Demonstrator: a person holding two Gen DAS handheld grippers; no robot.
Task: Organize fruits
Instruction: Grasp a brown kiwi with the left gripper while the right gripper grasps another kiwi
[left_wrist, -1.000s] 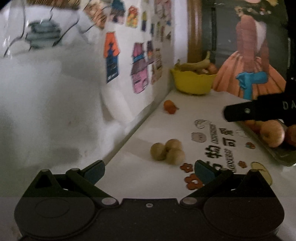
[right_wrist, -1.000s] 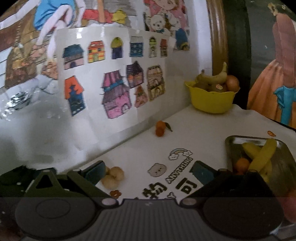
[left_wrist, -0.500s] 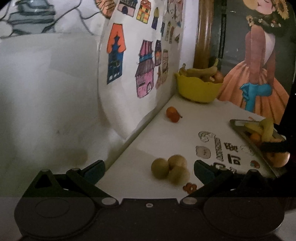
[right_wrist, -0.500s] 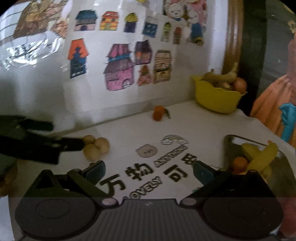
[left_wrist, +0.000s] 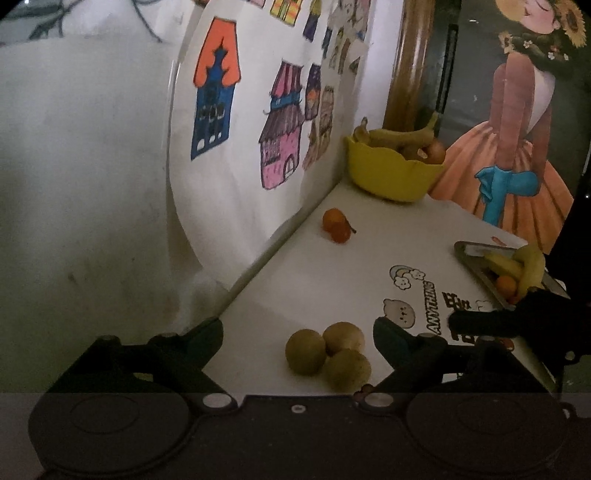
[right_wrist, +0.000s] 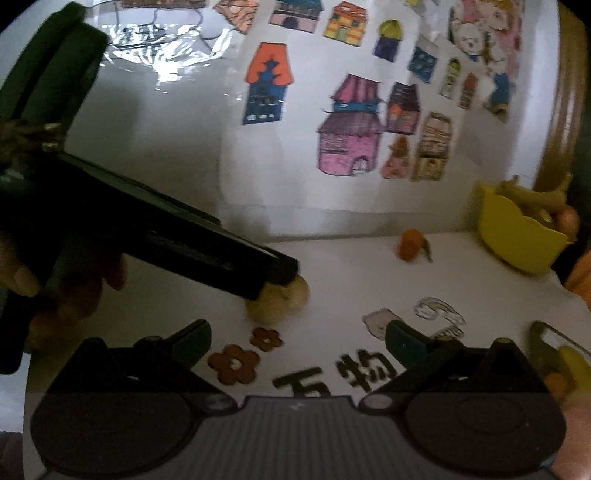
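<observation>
House drawings (left_wrist: 214, 107) on wall; printed white tabletop (left_wrist: 354, 258).

Bench (left_wrist: 369, 258) open through the middle, between the wall on the left and the metal tray (left_wrist: 476, 254) on the right. Obstacles: three brown fruits (left_wrist: 328, 354) clustered near the wall edge, two small oranges (left_wrist: 336, 225) farther back, yellow bowl (left_wrist: 391, 173) in the far corner. Right hand-held gripper (left_wrist: 480, 323) juts in just beside the tray. Paper drawings (left_wrist: 258, 122) hang close along the wall.

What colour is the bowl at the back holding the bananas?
Yellow; the bowl shows best in the left wrist view.
</observation>
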